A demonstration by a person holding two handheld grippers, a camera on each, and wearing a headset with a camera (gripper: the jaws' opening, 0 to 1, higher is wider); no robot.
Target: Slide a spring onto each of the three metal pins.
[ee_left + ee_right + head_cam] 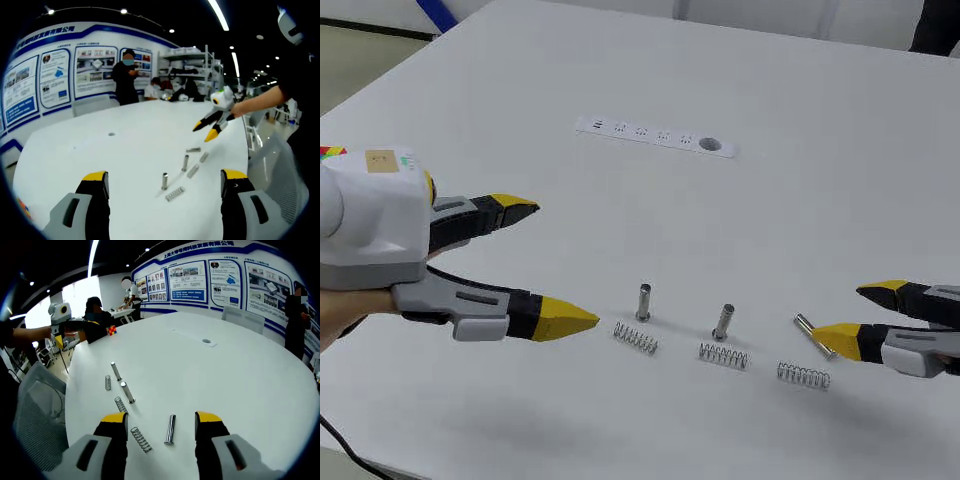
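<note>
The left tongs (565,262) are held at the far left above the white table (770,220), their 2 yellow-tipped jaws spread wide with nothing between them. Just to the right, the first pin (644,301) is seen standing upright, and the first spring (635,337) is laid flat just in front of it. Next, the second pin (723,322) is seen standing, with the second spring (723,355) laid close before it; well behind these a power strip (654,136) is laid flat. Further right, the third pin (808,328) is laid on its side, the third spring (803,376) near it. All 3 springs are seen lying on the table, apart from the pins. At the right edge the right tongs (835,312) are held spread, less widely, and in the right gripper view the third pin is seen on the table between their jaws, unpinched.
</note>
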